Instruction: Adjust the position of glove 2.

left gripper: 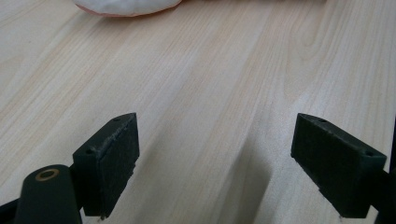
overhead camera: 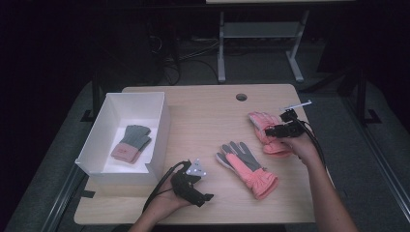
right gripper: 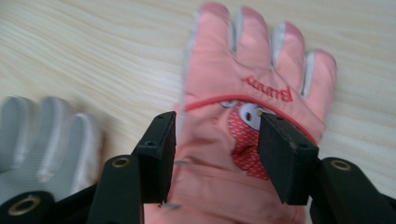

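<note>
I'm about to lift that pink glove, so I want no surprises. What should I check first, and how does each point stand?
1. Right tongs astride the pink glove: ok.
2. Pads pressing the fabric: cannot tell.
3. Second glove, palm up, lying apart from the first: ok.
4. White box open, with room beside the small glove in it: ok.
5. Left tongs open, holding nothing, over bare table: ok.

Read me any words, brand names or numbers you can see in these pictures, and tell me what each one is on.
"Bunny": red stitched lettering on the back of the pink glove, below its fingers, upside down in the right gripper view; the first letters are clearer than the last.
Small patch on the pink cuff of the grey glove in the white box: too small to read in the high view.
No other writing is visible.
</note>
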A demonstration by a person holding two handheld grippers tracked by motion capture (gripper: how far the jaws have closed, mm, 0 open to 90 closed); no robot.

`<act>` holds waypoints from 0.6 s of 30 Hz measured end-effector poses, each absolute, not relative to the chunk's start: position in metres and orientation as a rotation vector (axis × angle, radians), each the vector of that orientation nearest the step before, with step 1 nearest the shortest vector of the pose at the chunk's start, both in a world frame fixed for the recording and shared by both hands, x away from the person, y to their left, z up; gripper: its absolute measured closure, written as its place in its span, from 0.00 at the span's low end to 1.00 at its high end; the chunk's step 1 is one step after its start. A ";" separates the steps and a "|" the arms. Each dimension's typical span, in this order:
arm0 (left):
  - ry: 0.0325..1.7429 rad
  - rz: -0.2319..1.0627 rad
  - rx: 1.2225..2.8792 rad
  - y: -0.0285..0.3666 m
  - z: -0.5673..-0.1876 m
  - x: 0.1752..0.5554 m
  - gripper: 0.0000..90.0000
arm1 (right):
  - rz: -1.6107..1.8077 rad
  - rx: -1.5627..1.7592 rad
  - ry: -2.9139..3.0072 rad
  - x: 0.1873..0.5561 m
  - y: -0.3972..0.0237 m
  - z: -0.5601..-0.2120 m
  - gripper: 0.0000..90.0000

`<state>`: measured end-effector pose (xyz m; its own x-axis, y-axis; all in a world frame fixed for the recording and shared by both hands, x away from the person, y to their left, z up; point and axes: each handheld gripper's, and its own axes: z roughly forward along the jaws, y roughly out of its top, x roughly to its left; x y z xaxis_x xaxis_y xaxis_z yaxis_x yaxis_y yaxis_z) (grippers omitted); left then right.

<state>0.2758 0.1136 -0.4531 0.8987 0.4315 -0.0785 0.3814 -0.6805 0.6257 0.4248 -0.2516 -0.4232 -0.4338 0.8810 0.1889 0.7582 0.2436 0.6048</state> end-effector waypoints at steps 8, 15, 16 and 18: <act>0.608 0.095 2.385 0.115 -0.455 0.273 0.17 | 0.883 1.562 2.363 0.436 -0.247 -0.439 0.53; 0.613 0.101 2.399 0.118 -0.455 0.270 0.17 | 0.821 1.507 2.410 0.440 -0.242 -0.445 0.64; 0.617 0.100 2.394 0.118 -0.456 0.270 0.17 | 0.820 1.501 2.415 0.440 -0.243 -0.445 0.67; 0.623 0.100 2.390 0.119 -0.456 0.269 0.17 | 0.829 1.481 2.424 0.439 -0.244 -0.444 0.76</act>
<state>0.2694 0.1186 -0.4565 0.8838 0.4598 -0.0865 0.4094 -0.6706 0.6186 0.4395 -0.2443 -0.4445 -0.4864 0.8641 0.1292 0.7622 0.3474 0.5462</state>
